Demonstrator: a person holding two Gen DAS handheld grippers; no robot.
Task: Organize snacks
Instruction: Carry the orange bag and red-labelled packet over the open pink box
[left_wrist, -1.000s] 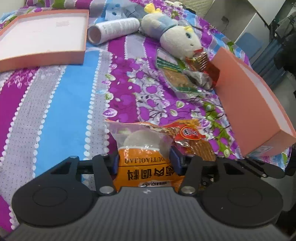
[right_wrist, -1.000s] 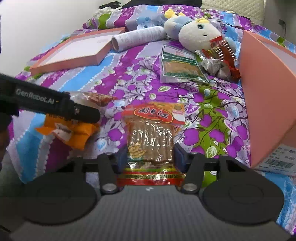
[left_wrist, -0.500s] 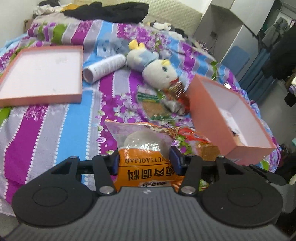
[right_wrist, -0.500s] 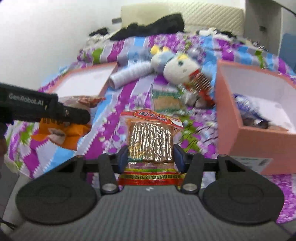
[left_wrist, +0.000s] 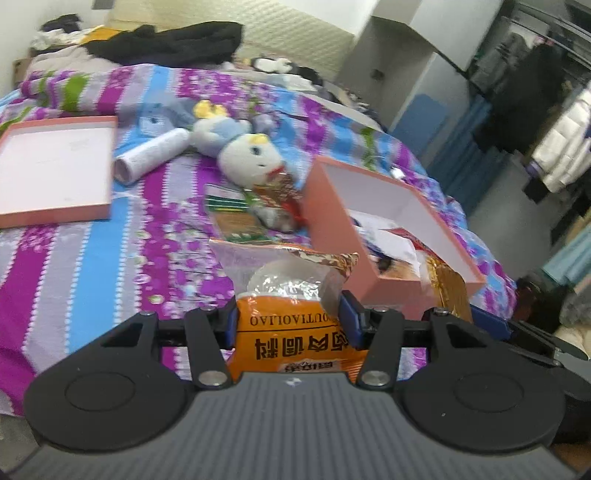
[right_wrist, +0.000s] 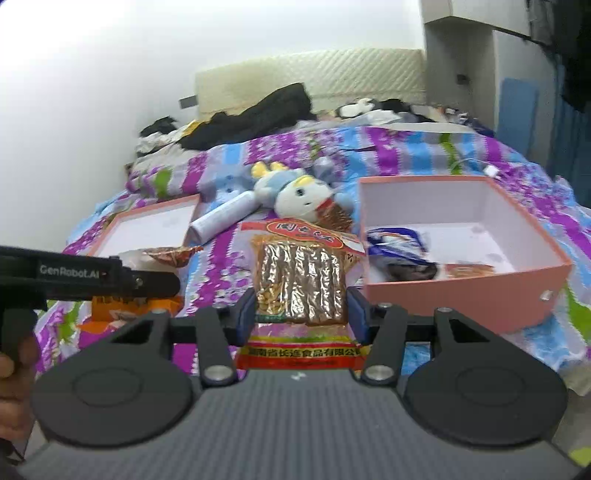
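Above the floral bedspread (left_wrist: 92, 258), both claws point slightly downward toward the bed. The left claw (left_wrist: 288, 319) is clamped on an orange seasoning packet (left_wrist: 295, 332) held clear of the bedding; the right claw (right_wrist: 301, 314) pinches a red-edged packet of brown snack sticks (right_wrist: 301, 280) just before the open pink box (right_wrist: 461, 291). That box holds a blue-and-white wrapper (right_wrist: 399, 240), a dark packet and a small orange one. Its shallow pink lid (left_wrist: 55, 170) lies well apart, upturned, near a plush toy (left_wrist: 247, 155).
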